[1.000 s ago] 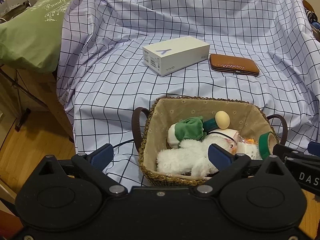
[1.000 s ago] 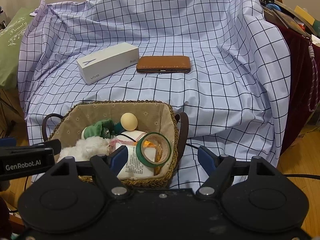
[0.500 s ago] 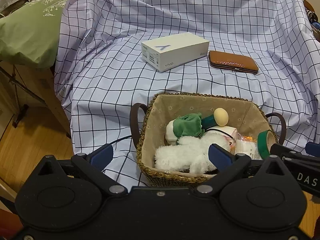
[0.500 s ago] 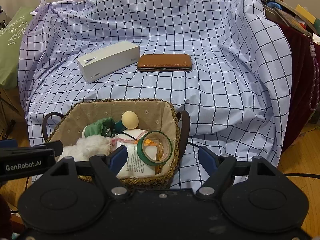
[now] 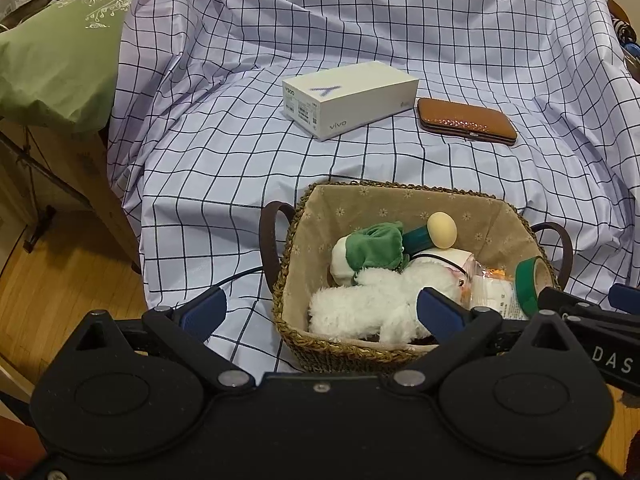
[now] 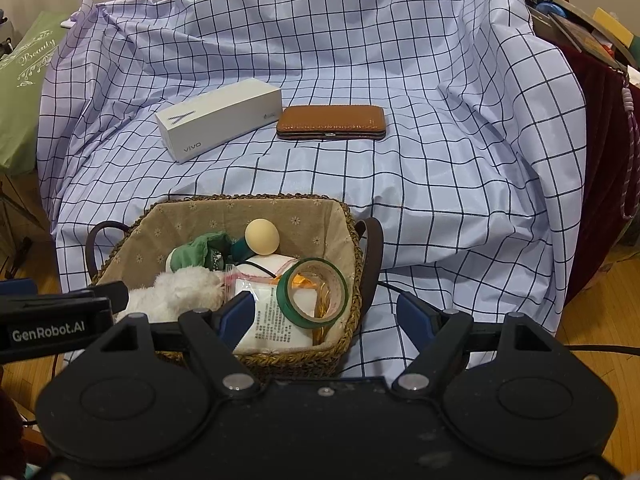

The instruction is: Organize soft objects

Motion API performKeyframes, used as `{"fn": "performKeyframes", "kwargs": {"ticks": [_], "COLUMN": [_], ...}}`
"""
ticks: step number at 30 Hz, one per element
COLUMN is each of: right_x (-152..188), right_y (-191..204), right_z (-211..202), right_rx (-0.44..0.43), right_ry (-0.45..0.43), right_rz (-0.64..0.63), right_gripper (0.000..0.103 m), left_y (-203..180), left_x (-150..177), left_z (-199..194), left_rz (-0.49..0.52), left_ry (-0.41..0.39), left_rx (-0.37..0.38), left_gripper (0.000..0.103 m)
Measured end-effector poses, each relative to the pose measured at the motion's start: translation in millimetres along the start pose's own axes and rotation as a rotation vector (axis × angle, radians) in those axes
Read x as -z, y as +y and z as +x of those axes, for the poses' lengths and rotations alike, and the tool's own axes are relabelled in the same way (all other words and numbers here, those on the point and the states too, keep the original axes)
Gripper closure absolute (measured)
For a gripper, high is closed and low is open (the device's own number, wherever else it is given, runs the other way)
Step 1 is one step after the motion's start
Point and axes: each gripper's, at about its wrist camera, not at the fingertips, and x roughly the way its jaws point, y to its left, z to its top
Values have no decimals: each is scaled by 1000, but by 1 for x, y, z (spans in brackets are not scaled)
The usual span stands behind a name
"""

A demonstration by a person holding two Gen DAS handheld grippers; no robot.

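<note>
Grippers, left gripper (image 5: 320, 312) and right gripper (image 6: 326, 316), hover with jaws apart, empty, above the woven basket (image 5: 292, 248) holding a white plush toy (image 5: 368, 304).

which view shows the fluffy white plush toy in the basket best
The left wrist view: the fluffy white plush toy lies nearly whole at the woven basket's front. In the right wrist view the left claw's arm hides part of it.
</note>
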Motion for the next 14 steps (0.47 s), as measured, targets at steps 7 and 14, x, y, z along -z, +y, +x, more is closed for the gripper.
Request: {"fn": "performKeyframes", "kwargs": {"ticks": [7, 14], "right_x": [0, 0], "right_y": [0, 0], "right_z": [0, 0], "right_rx": [-1, -1], "right_ry": [2, 3], "right_rz": [-1, 0], "right_gripper": [26, 26], "left_y": [0, 0], "left_x": [0, 1], "left_z": [0, 1], "left_rz": [0, 1], "left_ry": [3, 4], "left_rx": [1, 3], "left_gripper": [4, 4]}}
